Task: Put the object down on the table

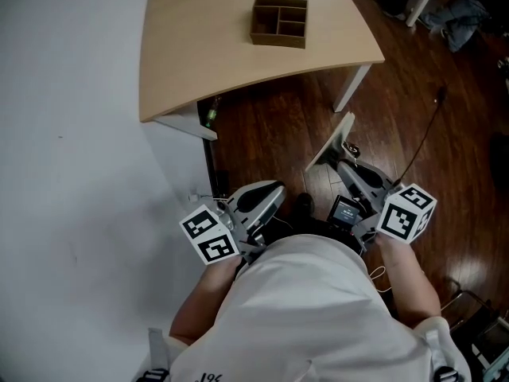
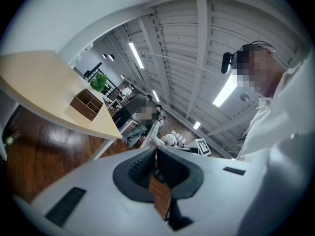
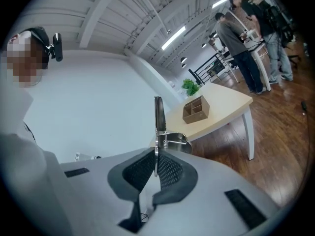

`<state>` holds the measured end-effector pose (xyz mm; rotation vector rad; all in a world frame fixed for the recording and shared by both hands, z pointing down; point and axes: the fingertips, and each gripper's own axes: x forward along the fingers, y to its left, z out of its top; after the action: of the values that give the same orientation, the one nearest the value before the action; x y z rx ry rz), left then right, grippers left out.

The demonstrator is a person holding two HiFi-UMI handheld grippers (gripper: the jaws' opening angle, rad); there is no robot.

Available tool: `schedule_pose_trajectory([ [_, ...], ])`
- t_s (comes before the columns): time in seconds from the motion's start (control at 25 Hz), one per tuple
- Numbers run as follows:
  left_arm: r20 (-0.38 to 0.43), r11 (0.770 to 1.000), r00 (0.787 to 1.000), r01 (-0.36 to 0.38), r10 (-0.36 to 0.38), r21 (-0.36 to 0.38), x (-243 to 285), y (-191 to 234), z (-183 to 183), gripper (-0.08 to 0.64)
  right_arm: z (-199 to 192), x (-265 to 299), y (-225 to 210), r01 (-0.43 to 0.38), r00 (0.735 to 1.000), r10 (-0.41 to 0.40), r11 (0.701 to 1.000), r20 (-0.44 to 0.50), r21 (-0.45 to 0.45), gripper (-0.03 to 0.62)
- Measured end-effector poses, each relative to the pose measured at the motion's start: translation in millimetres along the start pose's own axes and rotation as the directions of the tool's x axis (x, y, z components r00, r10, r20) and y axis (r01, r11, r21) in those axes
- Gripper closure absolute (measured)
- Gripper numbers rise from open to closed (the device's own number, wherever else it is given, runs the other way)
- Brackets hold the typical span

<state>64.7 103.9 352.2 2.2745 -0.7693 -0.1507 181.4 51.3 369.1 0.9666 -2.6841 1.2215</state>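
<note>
The right gripper [image 1: 347, 165] has its jaws clenched on the object [image 1: 338, 138], a thin flat metal piece with a small spring and a curved part at its base. In the right gripper view it stands edge-on between the pads. The left gripper [image 1: 270, 191] has its jaws pressed together, and no object can be made out between them. A brown patch shows in the gap lower down, and I cannot tell what it is.

The wooden compartment box [image 1: 279, 22] sits on the bench [image 1: 191, 62]. The object is well short of that box, on the person's side, over the dark wood floor [image 1: 413, 118] and not yet over the bench top.

To do this step well, I judge the right gripper should carry the object forward until it is above bare bench beside the box, not over its compartments. It should then come down until the metal rests flat on the surface, and only then let the jaws go. The piece is thin, so if released high or on its edge it would likely tip and clatter or slide.

No brand or label can be read. Each marker cube [image 1: 406, 211] carries black-and-white square patterns only. The small screen [image 1: 346, 211] on the right gripper and the marks at the hem of the white shirt [image 1: 302, 317] are too small to read.
</note>
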Motion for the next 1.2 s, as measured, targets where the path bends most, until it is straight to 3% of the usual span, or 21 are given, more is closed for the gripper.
schedule_pose_trajectory([
  [0.4,0.01,1.0,1.0,-0.025,0.025,0.016,-4.7,-2.9,15.2,0.555,7.1,6.3,11.9,-0.038,0.999,0.038,0.999,-0.005,0.003,0.588],
  [0.68,-0.04,0.998,0.998,0.053,-0.052,0.016,29.4,75.0,57.0,0.555,40.6,76.4,-28.2,0.013,1.0,-0.013,1.0,0.024,0.0,0.588],
  [1.2,-0.102,0.992,0.988,0.118,-0.114,0.035,-1.2,194.7,170.9,0.555,90.0,213.1,-12.4,0.106,0.993,-0.108,0.993,0.056,0.044,0.588],
])
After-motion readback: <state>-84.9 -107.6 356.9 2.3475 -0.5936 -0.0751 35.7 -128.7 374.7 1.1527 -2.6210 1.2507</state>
